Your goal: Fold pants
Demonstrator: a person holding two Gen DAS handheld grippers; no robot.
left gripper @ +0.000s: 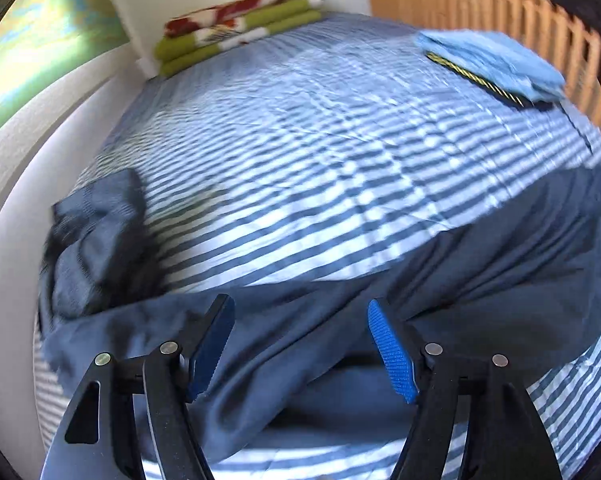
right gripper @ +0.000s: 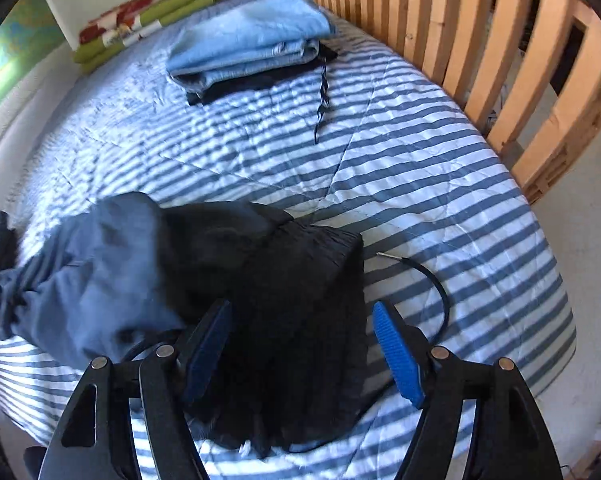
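Note:
Dark navy pants (left gripper: 340,312) lie stretched across the near part of the striped bed, one end bunched up at the left (left gripper: 96,240). My left gripper (left gripper: 300,344) hovers open just over the cloth, with nothing between its blue pads. In the right wrist view the pants (right gripper: 112,264) show their dark elastic waistband (right gripper: 300,296) toward me, a black drawstring (right gripper: 432,280) curling off to the right. My right gripper (right gripper: 302,348) is open, its fingers straddling the waistband without closing on it.
The blue-and-white striped bedspread (right gripper: 400,168) covers the bed. A folded stack with a light blue garment on top (right gripper: 252,36) sits at the far side. Folded green and red blankets (left gripper: 236,24) lie at the far left by the wall. A wooden slat railing (right gripper: 500,40) borders the right.

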